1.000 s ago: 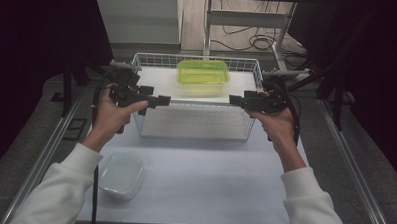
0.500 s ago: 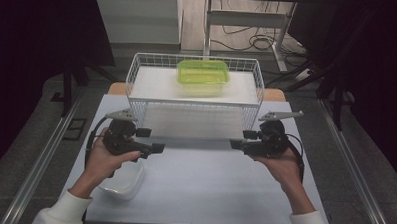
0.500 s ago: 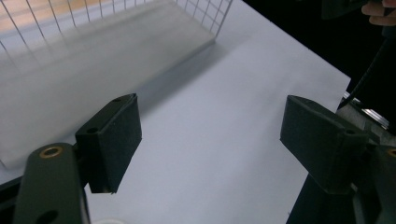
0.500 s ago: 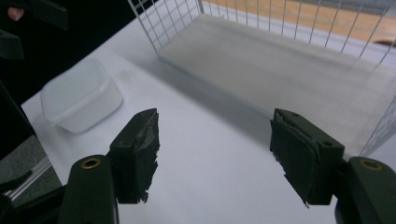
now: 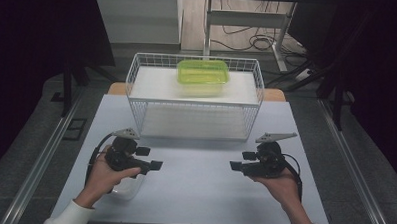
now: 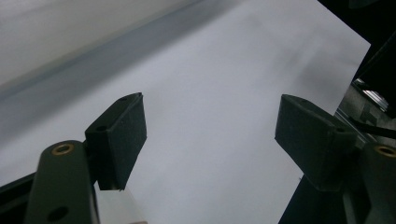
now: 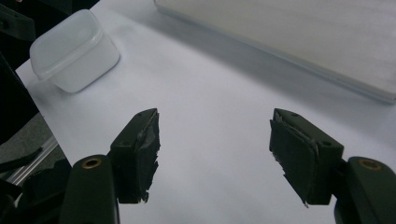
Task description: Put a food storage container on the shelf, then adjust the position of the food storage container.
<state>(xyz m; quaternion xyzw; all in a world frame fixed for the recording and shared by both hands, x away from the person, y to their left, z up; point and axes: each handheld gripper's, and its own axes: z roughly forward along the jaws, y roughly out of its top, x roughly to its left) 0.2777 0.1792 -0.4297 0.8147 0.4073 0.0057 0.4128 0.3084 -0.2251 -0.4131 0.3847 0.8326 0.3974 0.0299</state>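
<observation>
Clear tub [image 5: 126, 185] on the table [image 5: 198, 192], beneath the left claw [image 5: 156, 165]; both claws, earlier raised at the wire basket [image 5: 194, 99], are now low. Left claw narrowing, empty; right claw [image 5: 233, 166] released. The right gripper view shows the tub [image 7: 74, 49] whole.

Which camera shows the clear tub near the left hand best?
The right gripper view: the clear tub stands whole on the white table. In the high view the left hand covers most of it.
</observation>
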